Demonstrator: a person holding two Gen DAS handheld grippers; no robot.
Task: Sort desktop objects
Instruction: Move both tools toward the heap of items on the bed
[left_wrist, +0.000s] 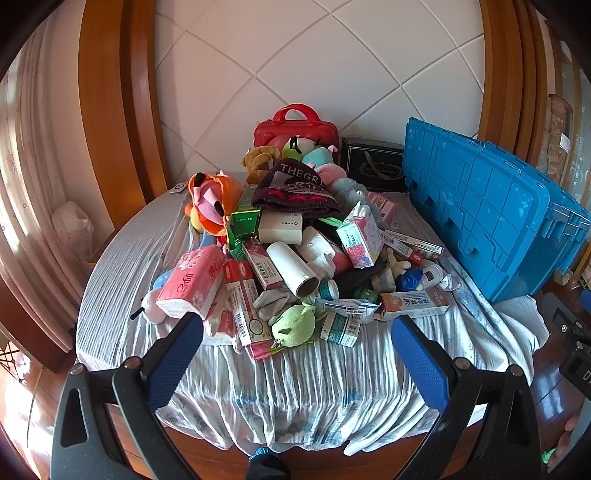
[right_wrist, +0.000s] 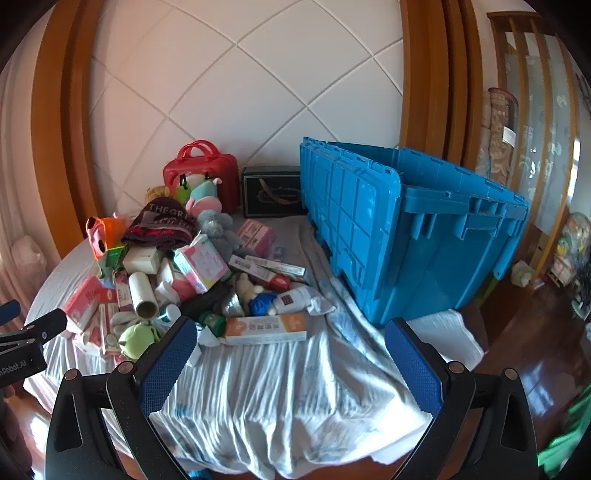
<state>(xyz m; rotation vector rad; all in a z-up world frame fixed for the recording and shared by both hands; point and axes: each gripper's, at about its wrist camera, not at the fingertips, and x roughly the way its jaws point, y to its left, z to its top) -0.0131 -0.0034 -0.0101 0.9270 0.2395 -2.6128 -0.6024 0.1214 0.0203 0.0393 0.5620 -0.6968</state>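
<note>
Blue crate (right_wrist: 413, 236) stands on tabletop (right_wrist: 280, 398) at right side. Pile of toys & boxes (left_wrist: 295, 251) lies left of it, w/ red case (left_wrist: 295, 129) behind. Left gripper (left_wrist: 295, 354) & right gripper (right_wrist: 291, 354): fingers spread wide, nothing between.

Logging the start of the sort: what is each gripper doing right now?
Left gripper: open, holding nothing.
Right gripper: open, holding nothing.

A lived-in home room: a white diamond-quilted wall panel (left_wrist: 321, 62) framed in warm wood (left_wrist: 110, 110), curtains (left_wrist: 26, 155) at nine o'clock, glossy wooden floor (right_wrist: 535, 332), and a cloth-draped worktop (right_wrist: 277, 387) heaped with plush toys (left_wrist: 293, 325), tissues and medicine boxes (left_wrist: 413, 304).
</note>
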